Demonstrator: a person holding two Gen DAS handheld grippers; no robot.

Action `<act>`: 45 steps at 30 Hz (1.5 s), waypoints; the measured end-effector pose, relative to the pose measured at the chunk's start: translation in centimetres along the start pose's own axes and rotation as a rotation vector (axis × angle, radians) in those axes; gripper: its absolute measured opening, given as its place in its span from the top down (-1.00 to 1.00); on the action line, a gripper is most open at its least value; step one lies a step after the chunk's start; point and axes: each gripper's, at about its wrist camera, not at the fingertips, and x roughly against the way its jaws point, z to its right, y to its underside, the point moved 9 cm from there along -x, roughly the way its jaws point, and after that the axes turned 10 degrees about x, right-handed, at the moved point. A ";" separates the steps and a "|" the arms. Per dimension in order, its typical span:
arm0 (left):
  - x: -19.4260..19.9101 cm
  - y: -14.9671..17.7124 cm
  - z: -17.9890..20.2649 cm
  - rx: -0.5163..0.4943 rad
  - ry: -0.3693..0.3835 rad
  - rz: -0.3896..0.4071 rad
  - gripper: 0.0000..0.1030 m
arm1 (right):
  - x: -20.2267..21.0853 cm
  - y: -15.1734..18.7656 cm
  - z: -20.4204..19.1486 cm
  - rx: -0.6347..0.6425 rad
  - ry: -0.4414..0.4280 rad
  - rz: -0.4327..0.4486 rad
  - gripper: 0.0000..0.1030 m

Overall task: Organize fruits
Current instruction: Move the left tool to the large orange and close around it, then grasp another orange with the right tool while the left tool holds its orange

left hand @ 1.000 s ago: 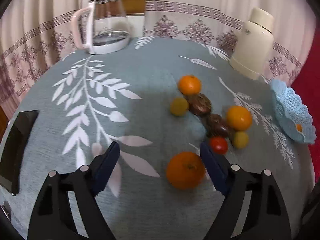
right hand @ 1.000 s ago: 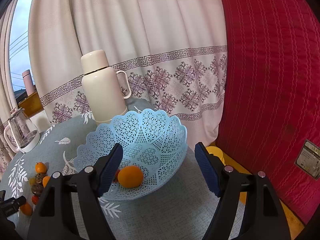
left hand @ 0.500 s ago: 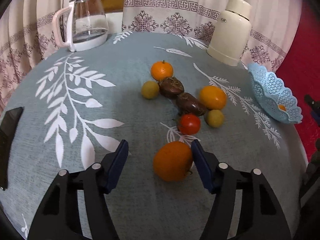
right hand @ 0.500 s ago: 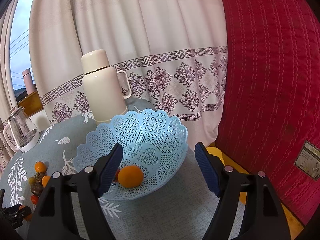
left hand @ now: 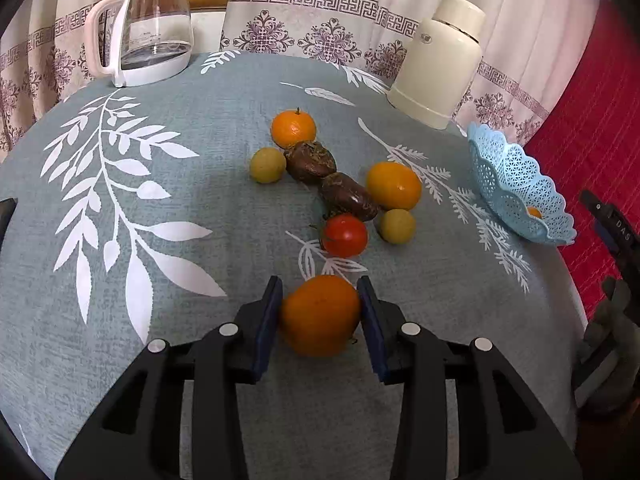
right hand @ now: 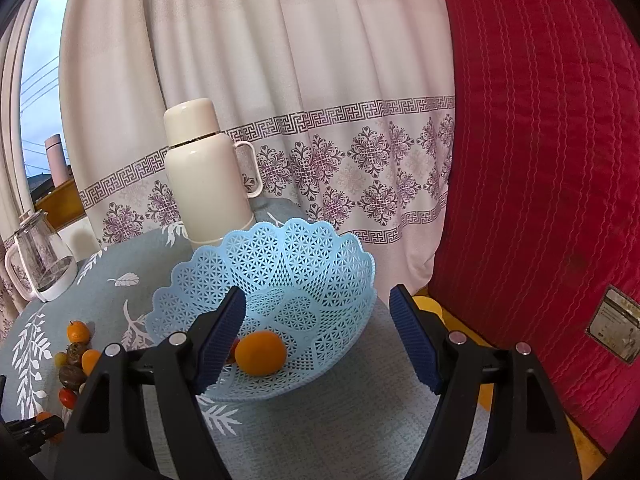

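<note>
My left gripper [left hand: 320, 308] is shut on a large orange [left hand: 320, 316] resting on the grey-green tablecloth. Beyond it lie a red tomato [left hand: 345, 235], two brown fruits [left hand: 347, 200], two yellow-green fruits [left hand: 397, 226], an orange [left hand: 393, 185] and a tangerine [left hand: 293, 128]. The light blue lattice basket [left hand: 516, 188] stands at the table's right edge. In the right wrist view my right gripper [right hand: 318, 336] is open and empty in front of the basket [right hand: 304, 264], which holds an orange [right hand: 260, 352] and a partly hidden red fruit.
A cream thermos [left hand: 438, 64] stands behind the basket and a glass kettle [left hand: 148, 28] at the far left. Patterned curtains hang behind the round table. A red quilted surface [right hand: 540, 160] is to the right. A dark flat object [left hand: 6, 210] lies at the left edge.
My left gripper moved forward around the large orange and closed on it. The right gripper has stayed in place, open.
</note>
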 end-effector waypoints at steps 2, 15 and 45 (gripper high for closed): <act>0.2 -0.1 -0.1 0.003 -0.010 0.012 0.23 | 0.1 0.0 -0.1 0.006 0.004 0.002 -0.44; 2.0 -1.7 -3.6 0.189 -0.047 0.127 0.23 | 2.7 -1.5 -6.2 0.178 -0.063 0.039 -0.44; 3.2 -2.2 -3.9 0.191 -0.043 0.192 0.23 | -5.3 5.6 -26.2 0.212 -0.504 -0.426 -0.08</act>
